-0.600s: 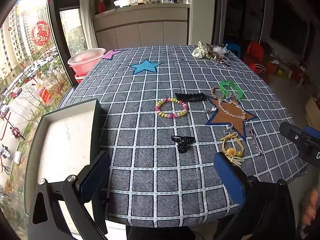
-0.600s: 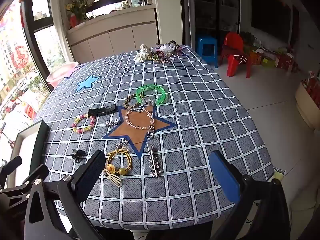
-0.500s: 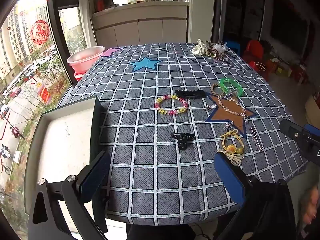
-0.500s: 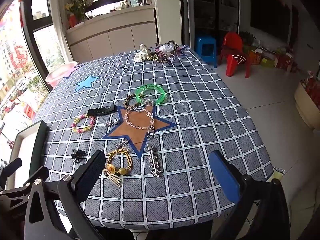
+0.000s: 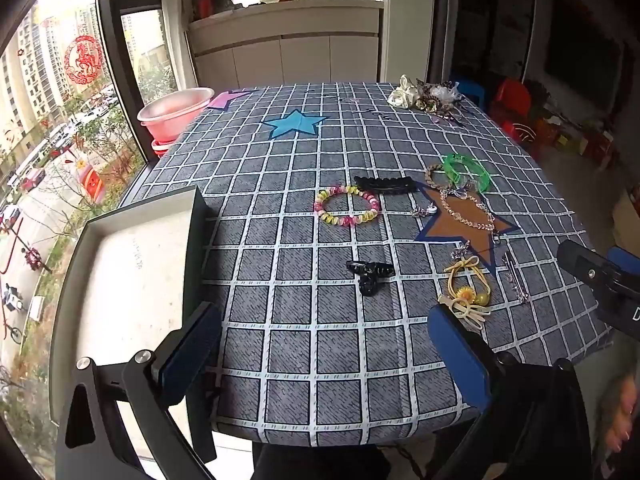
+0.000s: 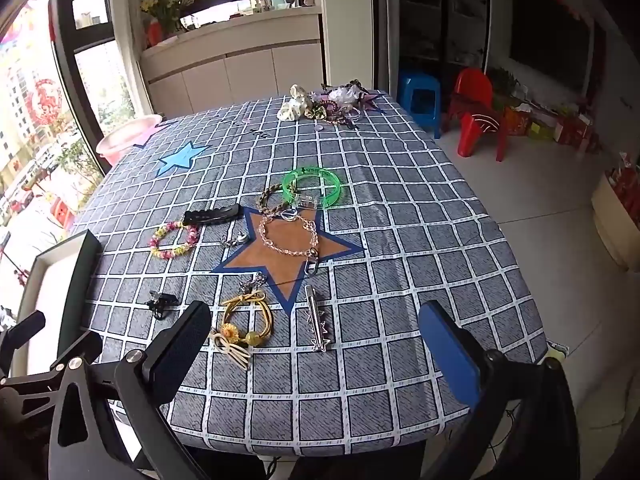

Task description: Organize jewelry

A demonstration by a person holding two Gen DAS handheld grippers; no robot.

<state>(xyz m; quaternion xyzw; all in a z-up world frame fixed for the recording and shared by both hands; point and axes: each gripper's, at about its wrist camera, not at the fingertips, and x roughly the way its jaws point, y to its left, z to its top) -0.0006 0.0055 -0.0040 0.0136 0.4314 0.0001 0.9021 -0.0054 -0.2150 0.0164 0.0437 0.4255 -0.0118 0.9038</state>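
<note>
Jewelry lies spread on a checked grey tablecloth [image 5: 304, 312]. A beaded pink-yellow bracelet [image 5: 347, 205] lies beside a long black hair clip [image 5: 386, 184]. Nearer me sit a small black claw clip [image 5: 369, 274] and a yellow cord bracelet with a flower [image 6: 246, 322]. A chain bracelet [image 6: 290, 236] lies on a brown star [image 6: 286, 254], next to a green bangle [image 6: 313, 188] and a silver hair clip [image 6: 316, 320]. An open white-lined box [image 5: 128, 280] stands at the table's left edge. My left gripper [image 5: 326, 354] and right gripper [image 6: 316, 346] both hover open and empty over the near edge.
A pile of scrunchies and trinkets [image 6: 324, 106] lies at the table's far right corner. A pink basin [image 5: 176, 114] sits past the far left corner by the window. Blue [image 6: 420, 98] and red [image 6: 478, 114] stools stand on the floor to the right.
Both grippers have drawn slightly back from the table, so the jewelry sits a little higher in each view. The jaws stay wide apart and empty.
</note>
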